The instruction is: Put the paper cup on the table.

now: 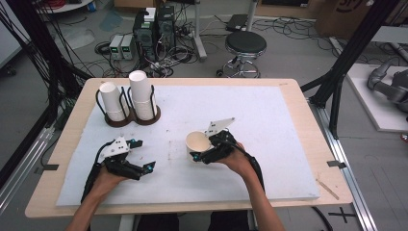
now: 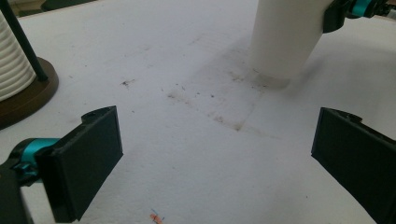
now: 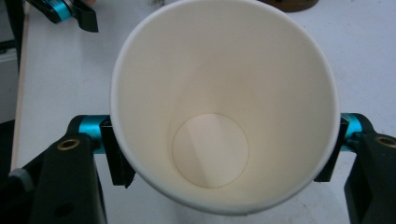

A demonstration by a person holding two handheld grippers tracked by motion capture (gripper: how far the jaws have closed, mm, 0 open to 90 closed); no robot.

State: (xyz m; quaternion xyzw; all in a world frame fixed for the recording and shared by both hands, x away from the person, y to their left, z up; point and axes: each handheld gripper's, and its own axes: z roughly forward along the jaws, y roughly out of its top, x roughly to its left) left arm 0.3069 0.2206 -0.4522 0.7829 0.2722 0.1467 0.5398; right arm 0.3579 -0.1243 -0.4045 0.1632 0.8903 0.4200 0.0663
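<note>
A white paper cup point(image 1: 196, 145) stands upright near the middle of the white mat point(image 1: 269, 120), mouth up and empty inside point(image 3: 210, 149). My right gripper point(image 1: 204, 148) is shut on the paper cup, one jaw on each side of its wall. In the left gripper view the same cup point(image 2: 285, 37) stands ahead to the right, its base touching the mat. My left gripper point(image 1: 143, 155) sits open at the mat's front left, nothing between its wide-apart jaws point(image 2: 219, 163).
Two wire holders on brown bases point(image 1: 133, 119) at the mat's back left carry stacks of upside-down white cups point(image 1: 141, 94), also seen at the left edge point(image 2: 14, 70). The wooden table point(image 1: 308, 120) borders the mat. A stool point(image 1: 245, 45) stands beyond.
</note>
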